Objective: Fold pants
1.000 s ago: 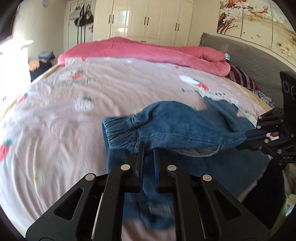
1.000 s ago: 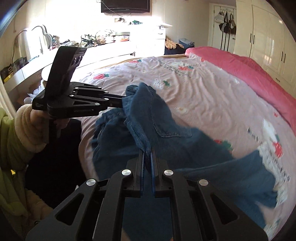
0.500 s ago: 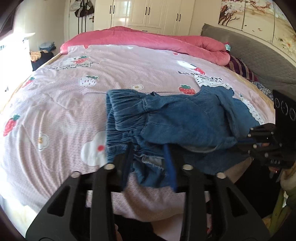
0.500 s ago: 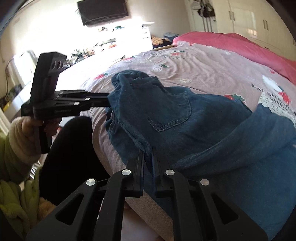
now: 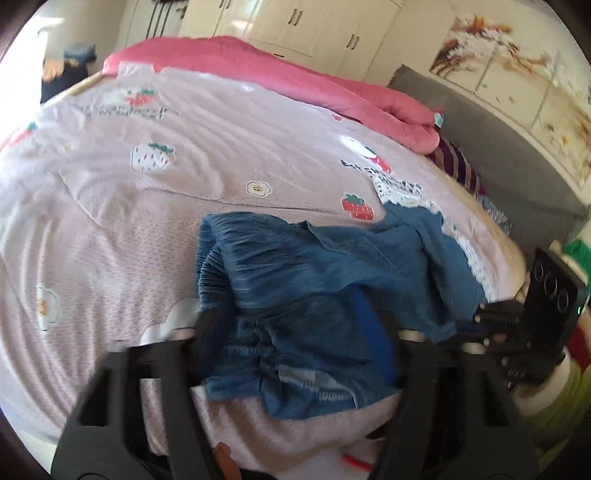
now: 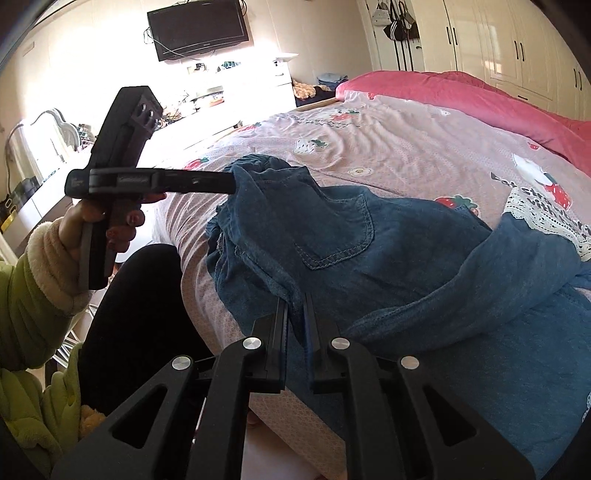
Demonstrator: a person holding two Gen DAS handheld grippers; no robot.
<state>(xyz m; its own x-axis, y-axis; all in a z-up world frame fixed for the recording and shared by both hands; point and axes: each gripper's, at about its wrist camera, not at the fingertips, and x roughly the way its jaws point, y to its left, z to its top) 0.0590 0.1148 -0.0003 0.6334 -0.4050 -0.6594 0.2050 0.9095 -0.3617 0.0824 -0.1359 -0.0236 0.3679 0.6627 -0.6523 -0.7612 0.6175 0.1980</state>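
The blue denim pants (image 5: 317, 295) lie bunched on the near edge of the pink strawberry-print bed cover (image 5: 147, 206), waistband to the left. My left gripper (image 5: 291, 325) is open wide, its blurred fingers straddling the waistband, nothing pinched. In the right wrist view it (image 6: 231, 181) touches the waistband end of the pants (image 6: 369, 258). My right gripper (image 6: 295, 310) is shut on a seam edge of the pants near the bed's edge. It also shows at the right of the left wrist view (image 5: 480, 317).
A rolled pink quilt (image 5: 295, 77) lies along the far side of the bed. A grey headboard (image 5: 498, 155) is at the right, wardrobes behind. A desk and a wall TV (image 6: 199, 29) stand beyond the bed's foot. The person's dark-trousered legs (image 6: 136, 332) are against the bed edge.
My left gripper has opened and let go of the waistband, which dropped onto the bed. My right gripper has lowered, still clamped on the pants' edge.
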